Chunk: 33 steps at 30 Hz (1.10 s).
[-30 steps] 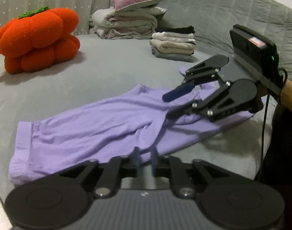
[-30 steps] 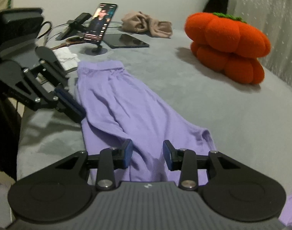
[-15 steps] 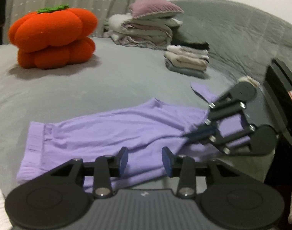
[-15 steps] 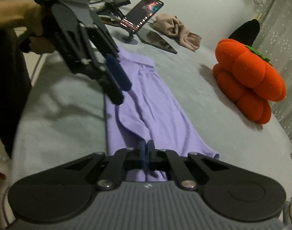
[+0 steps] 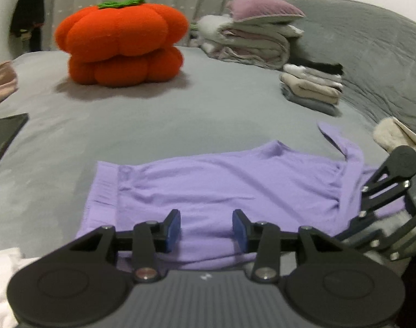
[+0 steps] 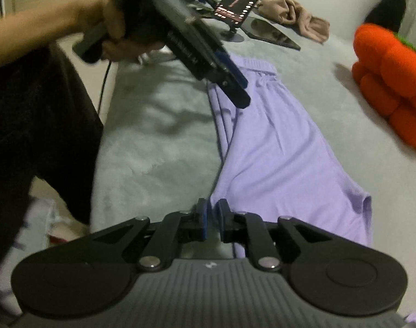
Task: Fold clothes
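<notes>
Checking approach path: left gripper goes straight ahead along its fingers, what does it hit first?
Most likely the purple garment: the left gripper is open, angled down over its near edge. Past that only grey bedding. Depth is uncertain.

Open bed: the grey bed (image 5: pixel 208 114) lies bare between my purple garment (image 5: pixel 221 183) and the orange pumpkin cushion (image 5: pixel 120 41).
Far right: folded clothes stack (image 5: pixel 311 87), well apart from the garment.
Left edge: a dark tablet (image 5: pixel 5 134) lies flat.
My right: my right gripper (image 5: pixel 352 227) crowds the garment's end.
Near edge: my left gripper (image 6: pixel 235 90) hangs over the garment; phone on stand (image 6: pixel 243 0) beyond.
</notes>
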Tool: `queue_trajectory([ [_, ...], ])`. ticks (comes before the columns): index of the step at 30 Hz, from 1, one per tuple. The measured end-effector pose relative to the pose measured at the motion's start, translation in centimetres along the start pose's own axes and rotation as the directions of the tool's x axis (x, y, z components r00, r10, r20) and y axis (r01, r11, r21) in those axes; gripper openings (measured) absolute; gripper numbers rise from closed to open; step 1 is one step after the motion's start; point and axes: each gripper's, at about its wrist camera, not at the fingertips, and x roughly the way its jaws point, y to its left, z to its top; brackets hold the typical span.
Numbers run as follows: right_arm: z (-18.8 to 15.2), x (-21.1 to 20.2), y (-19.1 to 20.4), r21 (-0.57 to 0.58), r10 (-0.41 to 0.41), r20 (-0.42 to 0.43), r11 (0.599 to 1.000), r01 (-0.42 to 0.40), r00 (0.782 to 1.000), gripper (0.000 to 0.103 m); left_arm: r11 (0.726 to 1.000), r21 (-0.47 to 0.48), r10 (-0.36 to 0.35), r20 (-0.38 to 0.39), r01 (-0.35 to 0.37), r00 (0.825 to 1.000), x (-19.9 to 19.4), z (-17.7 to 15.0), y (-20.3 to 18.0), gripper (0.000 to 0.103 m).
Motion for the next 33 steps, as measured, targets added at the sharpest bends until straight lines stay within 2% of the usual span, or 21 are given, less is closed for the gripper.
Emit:
queue_trajectory([
  [1, 0.0, -0.5, -0.7, 0.043, 0.012, 0.022, 0.999, -0.013, 1.000, 0.017, 1.000, -0.015, 0.011, 0.012, -0.010, 1.000, -0.1, 0.2, 0.3, 0.043],
  [2, -0.1, -0.9, -1.6, 0.090, 0.007, 0.047, 0.996, -0.011, 0.999, 0.023, 0.999, -0.029, 0.022, 0.025, -0.021, 0.999, -0.2, 0.3, 0.6, 0.043],
  [3, -0.2, -1.4, -2.5, 0.137, 0.001, 0.071, 0.991, -0.011, 0.997, 0.035, 0.998, -0.045, 0.036, 0.040, -0.034, 0.999, -0.3, 0.5, 0.9, 0.044],
  [4, -0.3, -1.8, -3.5, 0.185, -0.011, 0.095, 0.983, -0.006, 0.995, 0.039, 0.997, -0.059, 0.054, 0.052, -0.051, 0.997, -0.4, 0.6, 1.2, 0.044],
  [8, -1.8, -2.9, -7.7, 0.396, -0.102, 0.142, 0.917, 0.038, 0.985, 0.040, 0.987, -0.108, 0.128, 0.088, -0.118, 0.988, -0.6, 1.1, 2.3, 0.044],
  [12, -3.4, -2.7, -10.6, 0.534, -0.191, 0.127, 0.840, 0.095, 0.973, 0.040, 0.965, -0.187, 0.211, 0.126, -0.186, 0.969, -0.5, 1.3, 3.8, 0.042],
  [18, -4.6, -1.4, -12.1, 0.612, -0.228, 0.089, 0.781, 0.127, 0.970, 0.040, 0.931, -0.296, 0.250, 0.084, -0.215, 0.965, 1.0, 1.5, 6.1, 0.042],
  [23, -4.8, -1.1, -12.8, 0.642, -0.269, 0.118, 0.755, 0.133, 0.956, 0.040, 0.906, -0.364, 0.244, 0.033, -0.216, 0.969, 2.1, 1.1, 7.1, 0.038],
  [26, -4.8, -0.9, -13.3, 0.658, -0.297, 0.139, 0.741, 0.136, 0.945, 0.034, 0.904, -0.362, 0.252, 0.026, -0.226, 0.967, 2.4, 1.1, 7.0, 0.035],
  [28, -4.8, -0.8, -13.5, 0.668, -0.315, 0.152, 0.731, 0.137, 0.937, 0.016, 0.907, -0.344, 0.267, 0.026, -0.242, 0.963, 2.5, 1.2, 6.7, 0.032],
  [29, -4.9, -0.8, -13.7, 0.674, -0.324, 0.159, 0.726, 0.138, 0.933, 0.004, 0.908, -0.336, 0.274, 0.026, -0.250, 0.961, 2.5, 1.2, 6.5, 0.032],
  [33, -4.7, -0.8, -14.2, 0.692, -0.377, 0.174, 0.704, 0.160, 0.910, 0.004, 0.918, -0.277, 0.304, 0.029, -0.284, 0.952, 2.6, 1.1, 5.7, 0.032],
])
